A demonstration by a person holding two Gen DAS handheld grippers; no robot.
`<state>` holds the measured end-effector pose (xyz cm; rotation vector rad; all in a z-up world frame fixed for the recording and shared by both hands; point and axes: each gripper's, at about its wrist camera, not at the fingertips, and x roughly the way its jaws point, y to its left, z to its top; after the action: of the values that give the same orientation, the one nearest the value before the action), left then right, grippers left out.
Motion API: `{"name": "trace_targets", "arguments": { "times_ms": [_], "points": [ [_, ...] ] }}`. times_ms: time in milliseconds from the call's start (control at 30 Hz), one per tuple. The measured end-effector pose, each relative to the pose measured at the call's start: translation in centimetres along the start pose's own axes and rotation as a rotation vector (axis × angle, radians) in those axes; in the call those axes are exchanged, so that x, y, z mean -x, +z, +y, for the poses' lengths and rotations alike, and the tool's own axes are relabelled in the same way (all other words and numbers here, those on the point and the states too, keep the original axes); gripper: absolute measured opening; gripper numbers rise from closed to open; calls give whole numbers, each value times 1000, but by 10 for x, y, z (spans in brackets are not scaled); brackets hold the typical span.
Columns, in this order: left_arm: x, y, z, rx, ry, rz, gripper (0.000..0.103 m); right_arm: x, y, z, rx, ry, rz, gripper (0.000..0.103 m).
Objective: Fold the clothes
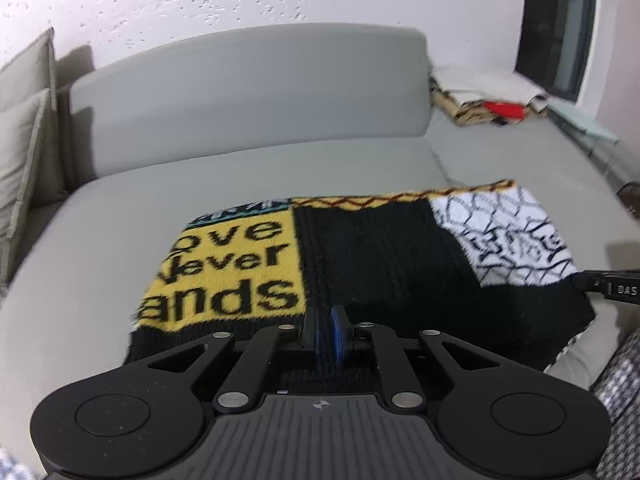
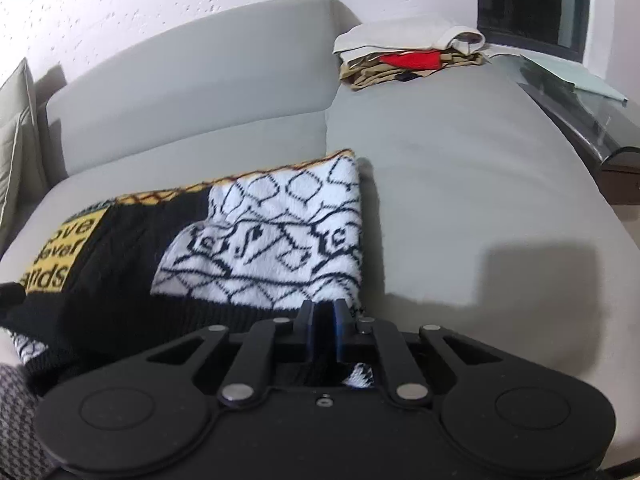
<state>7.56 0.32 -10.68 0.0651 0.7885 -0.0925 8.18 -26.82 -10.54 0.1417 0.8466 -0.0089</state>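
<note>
A knitted sweater (image 1: 384,256) lies spread on the grey sofa seat (image 1: 100,240), black with a yellow lettered patch (image 1: 236,268) and a white patterned patch (image 1: 508,236). My left gripper (image 1: 326,330) is shut on the sweater's near black hem, the knit pinched between its fingers. In the right wrist view the sweater (image 2: 132,248) lies at left, its white patch (image 2: 288,240) in the middle. My right gripper (image 2: 323,320) is shut on the near hem by the sweater's right edge. The right gripper's tip (image 1: 612,288) shows at the left view's right edge.
A pile of folded clothes (image 2: 412,54) in beige, red and tan sits at the far right of the sofa by the backrest (image 1: 248,96). Cushions (image 1: 24,136) stand at the left. A dark glass-topped table (image 2: 580,108) borders the sofa on the right. Checked fabric (image 2: 16,412) lies near me.
</note>
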Motion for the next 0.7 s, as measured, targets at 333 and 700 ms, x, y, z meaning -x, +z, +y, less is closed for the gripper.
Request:
{"name": "trace_targets", "arguments": {
  "times_ms": [333, 700],
  "points": [
    [8, -1, -21, -25, 76, 46, 31, 24, -11, 8, 11, 37, 8, 31],
    [11, -3, -23, -31, 99, 62, 59, 36, -12, 6, -38, 51, -3, 28]
  ]
}}
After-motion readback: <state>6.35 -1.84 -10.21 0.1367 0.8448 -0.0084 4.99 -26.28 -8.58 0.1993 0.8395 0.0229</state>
